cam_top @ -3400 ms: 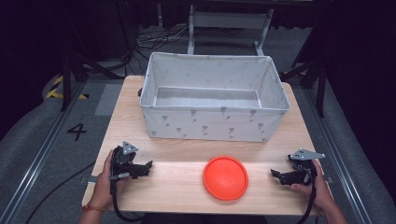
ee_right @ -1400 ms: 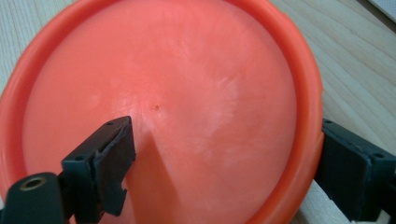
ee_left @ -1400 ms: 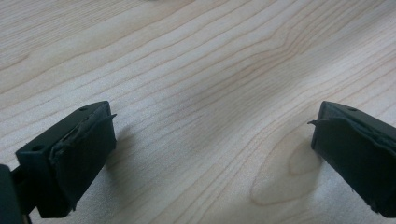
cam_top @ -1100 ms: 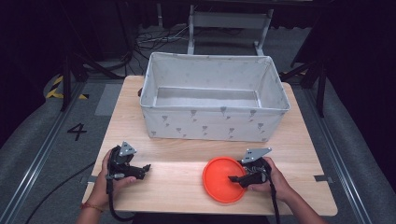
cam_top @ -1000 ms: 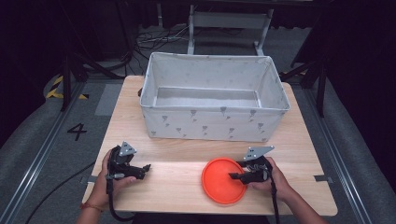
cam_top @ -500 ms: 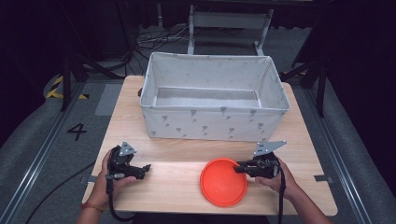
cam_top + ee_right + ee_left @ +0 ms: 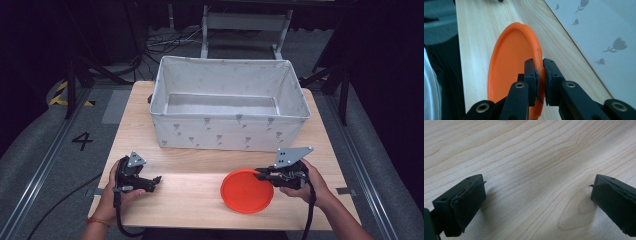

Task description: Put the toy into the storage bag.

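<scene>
Gripping the flat round orange plastic plate [image 7: 247,191] by its right rim, my right gripper [image 7: 261,174] has its fingers [image 7: 532,72] clenched on the thin edge – the right gripper view shows the raised lip pinched between the two pads. The plate lies on the pale wooden bench [image 7: 200,200] near its front edge, in front of the large grey fabric bin printed with small tulip shapes [image 7: 227,131] and apart from its front wall.

My left gripper [image 7: 156,180] sits low over bare wood at the front left, well apart from the plate, its fingers [image 7: 467,198] released and spread wide with nothing between them.

I judge the next step to be lifting the plate toward the bin. The bite looks shallow and is taken at one edge only, so the plate could pivot in the pads and droop – or slip out altogether if I swing it fast. The bin's front wall stands between plate and opening; too low a lift would catch the far rim on the fabric and knock the plate loose.

As for writing, a black numeral "4" [image 7: 82,141] is marked on the grey floor left of the bench. I can read no brand or label on the plate or bin.
</scene>
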The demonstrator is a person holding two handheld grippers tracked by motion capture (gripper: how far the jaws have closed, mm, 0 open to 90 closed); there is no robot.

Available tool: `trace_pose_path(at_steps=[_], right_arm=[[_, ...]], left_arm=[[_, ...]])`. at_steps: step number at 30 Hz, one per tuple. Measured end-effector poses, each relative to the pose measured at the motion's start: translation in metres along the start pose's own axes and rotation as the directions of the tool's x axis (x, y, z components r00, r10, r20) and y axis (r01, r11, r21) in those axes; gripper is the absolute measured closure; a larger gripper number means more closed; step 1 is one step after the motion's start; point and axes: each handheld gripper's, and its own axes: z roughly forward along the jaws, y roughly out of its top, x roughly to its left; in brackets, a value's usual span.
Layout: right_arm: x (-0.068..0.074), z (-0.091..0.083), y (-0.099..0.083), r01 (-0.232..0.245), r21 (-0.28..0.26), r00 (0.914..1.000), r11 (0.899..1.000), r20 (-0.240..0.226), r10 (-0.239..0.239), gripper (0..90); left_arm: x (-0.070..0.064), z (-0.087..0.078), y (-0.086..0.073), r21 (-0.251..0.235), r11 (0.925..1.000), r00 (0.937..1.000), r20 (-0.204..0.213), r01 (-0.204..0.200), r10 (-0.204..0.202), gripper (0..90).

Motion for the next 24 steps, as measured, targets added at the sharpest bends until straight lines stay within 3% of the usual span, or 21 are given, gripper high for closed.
trace_pose_path(at_steps=[5, 13, 19, 24], right_arm=[[0.003, -0.013, 0.013, 0.074, 0.054, 0.9963, 0.996, 0.039, -0.076, 82.2], [0.001, -0.037, 0.022, 0.12, 0.073, 0.9893, 0.99, 0.074, -0.126, 82.1], [-0.001, -0.05, 0.024, 0.123, 0.092, 0.9871, 0.988, 0.092, -0.132, 82.1], [-0.005, -0.07, 0.029, 0.125, 0.082, 0.9849, 0.989, 0.111, -0.133, 82.1]], left_arm=[[0.0, 0.0, 0.0, 0.0, 1.0, 1.0, -0.001, -0.002, 0.002, 0.1], [0.0, 0.0, 0.0, 0.0, 1.0, 1.0, -0.001, -0.002, 0.002, 0.1], [0.0, 0.0, 0.0, 0.0, 1.0, 1.0, -0.001, -0.003, 0.003, 0.1], [0.0, 0.0, 0.0, 0.0, 1.0, 1.0, -0.001, -0.002, 0.002, 0.1]])
